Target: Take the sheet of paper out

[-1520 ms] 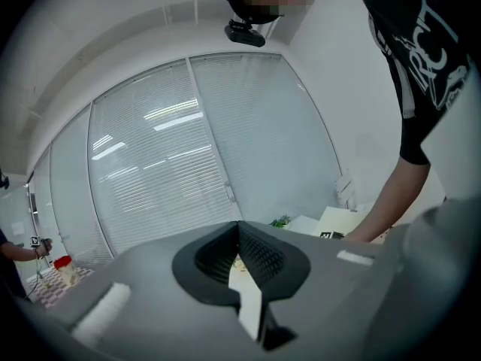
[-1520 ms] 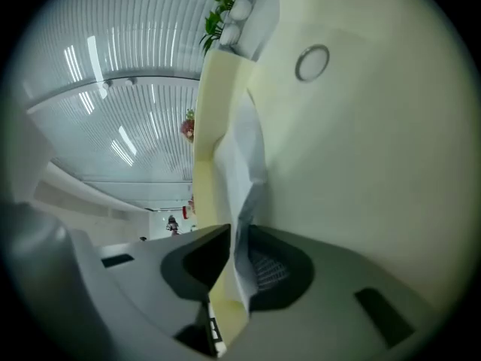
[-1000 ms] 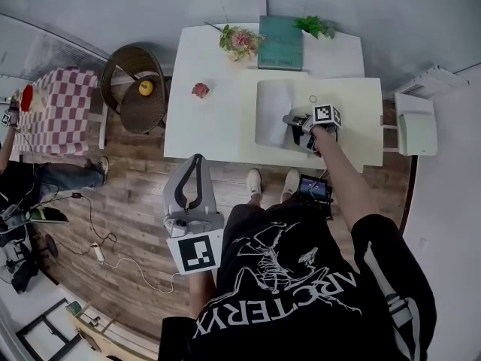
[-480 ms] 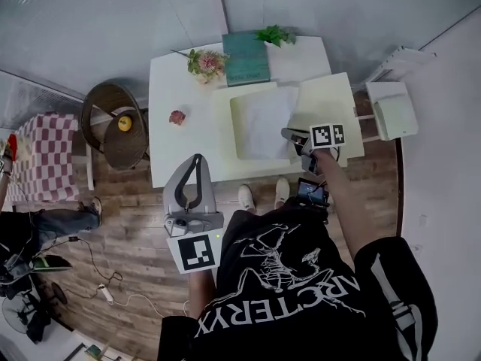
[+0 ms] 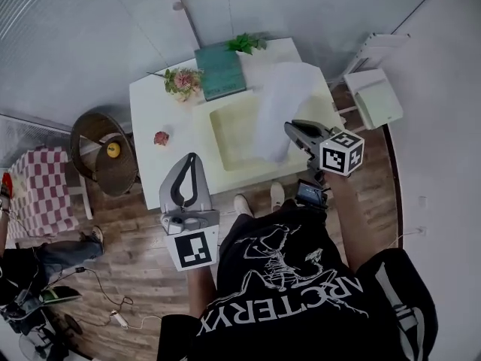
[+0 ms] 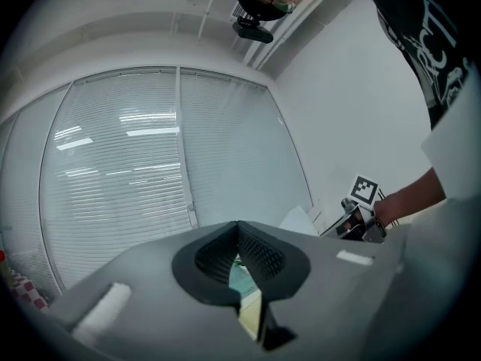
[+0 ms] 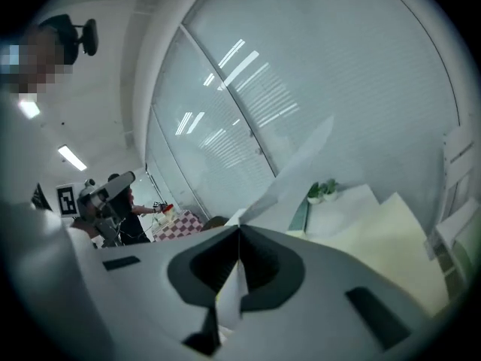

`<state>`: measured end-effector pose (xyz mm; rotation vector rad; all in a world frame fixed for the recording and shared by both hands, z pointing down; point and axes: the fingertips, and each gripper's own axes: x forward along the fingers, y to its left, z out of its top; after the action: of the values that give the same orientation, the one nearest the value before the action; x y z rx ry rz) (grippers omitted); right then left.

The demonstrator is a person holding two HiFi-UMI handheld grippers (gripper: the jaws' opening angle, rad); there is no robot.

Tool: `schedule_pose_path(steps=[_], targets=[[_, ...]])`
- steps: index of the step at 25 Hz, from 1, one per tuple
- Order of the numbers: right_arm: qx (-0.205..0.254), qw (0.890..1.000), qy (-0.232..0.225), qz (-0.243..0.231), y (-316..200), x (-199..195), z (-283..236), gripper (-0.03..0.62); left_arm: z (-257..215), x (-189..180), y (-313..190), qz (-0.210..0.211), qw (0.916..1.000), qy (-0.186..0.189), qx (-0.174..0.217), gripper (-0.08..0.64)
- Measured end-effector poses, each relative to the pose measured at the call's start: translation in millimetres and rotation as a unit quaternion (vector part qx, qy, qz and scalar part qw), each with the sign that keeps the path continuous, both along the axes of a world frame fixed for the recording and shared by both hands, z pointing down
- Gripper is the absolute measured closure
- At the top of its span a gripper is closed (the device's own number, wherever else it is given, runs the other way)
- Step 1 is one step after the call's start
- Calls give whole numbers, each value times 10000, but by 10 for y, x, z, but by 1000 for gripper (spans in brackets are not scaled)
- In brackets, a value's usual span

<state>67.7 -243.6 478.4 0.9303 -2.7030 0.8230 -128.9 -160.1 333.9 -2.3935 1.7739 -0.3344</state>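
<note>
A white sheet of paper hangs in the air above an open pale yellow folder on the white table. My right gripper is shut on the sheet's lower edge, well above the table. In the right gripper view the paper runs up from between the closed jaws of my right gripper, with the folder below. My left gripper is held level in front of the table's near edge, shut and empty. It shows again in the left gripper view as closed jaws.
At the table's far side lie a teal book, a flower bunch and a green plant. A small red object sits at the left. A wicker chair, a checked table and a white stool stand around.
My right gripper has risen from the folder with the sheet, lifting the paper off the table. My left gripper has shifted only slightly.
</note>
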Motion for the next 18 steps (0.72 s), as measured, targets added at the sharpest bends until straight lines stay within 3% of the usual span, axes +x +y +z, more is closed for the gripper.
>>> schedule_pose_path(steps=[4,8,15,18], targets=[[852,9958,307,102,12,68,-452,578,-38,113,-28,117,9999,-42,47,549],[1573,9866,322,299,58,57,-906,578,-74,128,-46,96,9999,-36,57,549],[2666,9599,709,507,172,-123,-1358,579,-91,111,-86,17,10000,-40,53,549],[3157,9422,927,630,230,-145,-1495,580,-117,140,-113,48,9999,-40,100,549]])
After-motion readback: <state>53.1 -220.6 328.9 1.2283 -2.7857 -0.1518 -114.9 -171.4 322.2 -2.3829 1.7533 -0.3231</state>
